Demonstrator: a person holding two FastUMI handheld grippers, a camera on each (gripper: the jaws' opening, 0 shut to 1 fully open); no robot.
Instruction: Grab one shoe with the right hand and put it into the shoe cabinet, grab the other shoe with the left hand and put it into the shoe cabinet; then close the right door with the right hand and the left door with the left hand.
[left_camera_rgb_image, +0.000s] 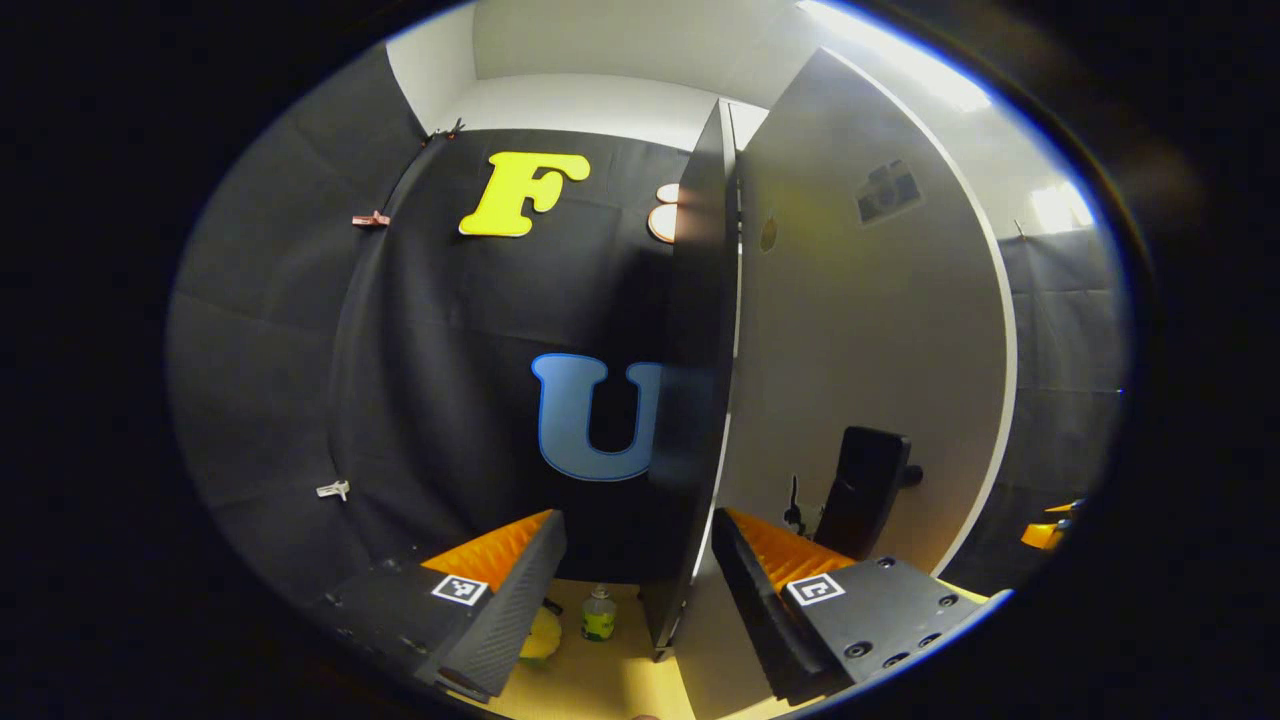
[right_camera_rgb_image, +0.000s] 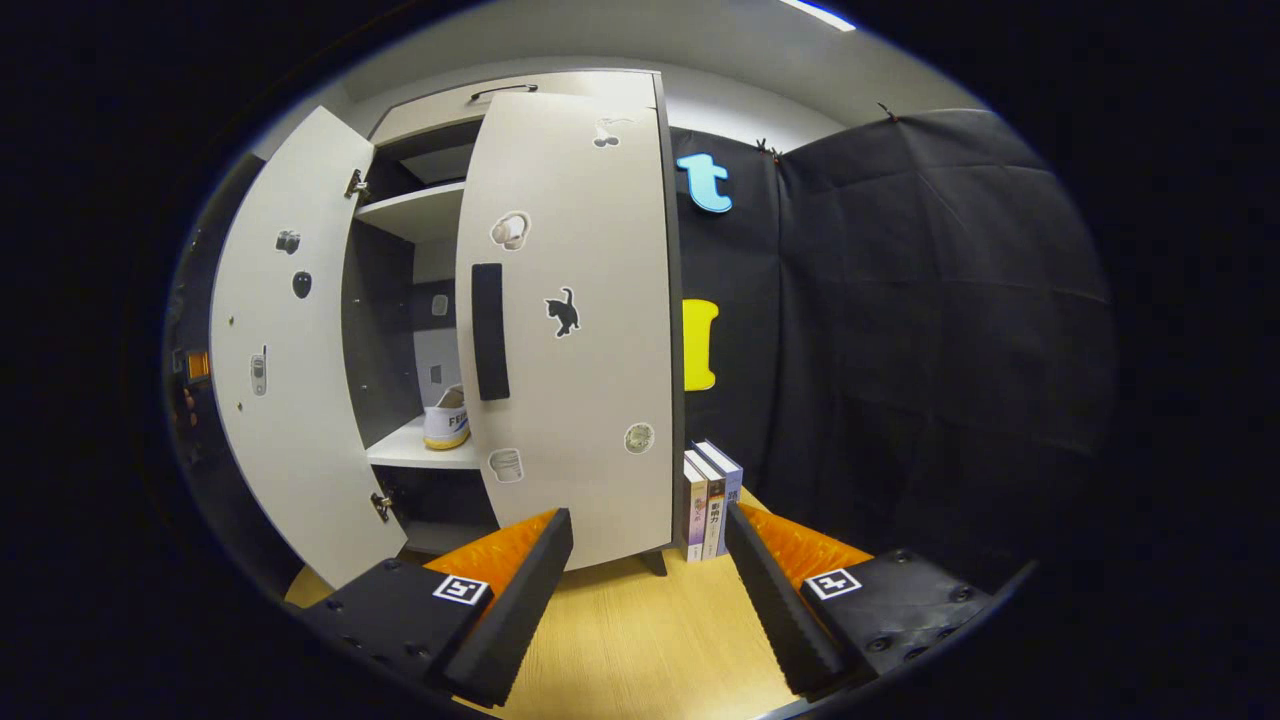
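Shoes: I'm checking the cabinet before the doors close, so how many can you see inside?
1: a shoe on the cabinet's middle shelf, seen through the gap between the doors. The closed right door may hide another.

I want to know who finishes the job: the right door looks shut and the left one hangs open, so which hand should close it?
Left. In the left gripper view the open left door stands edge-on right by the left gripper. The right gripper faces the closed right door, farther off.
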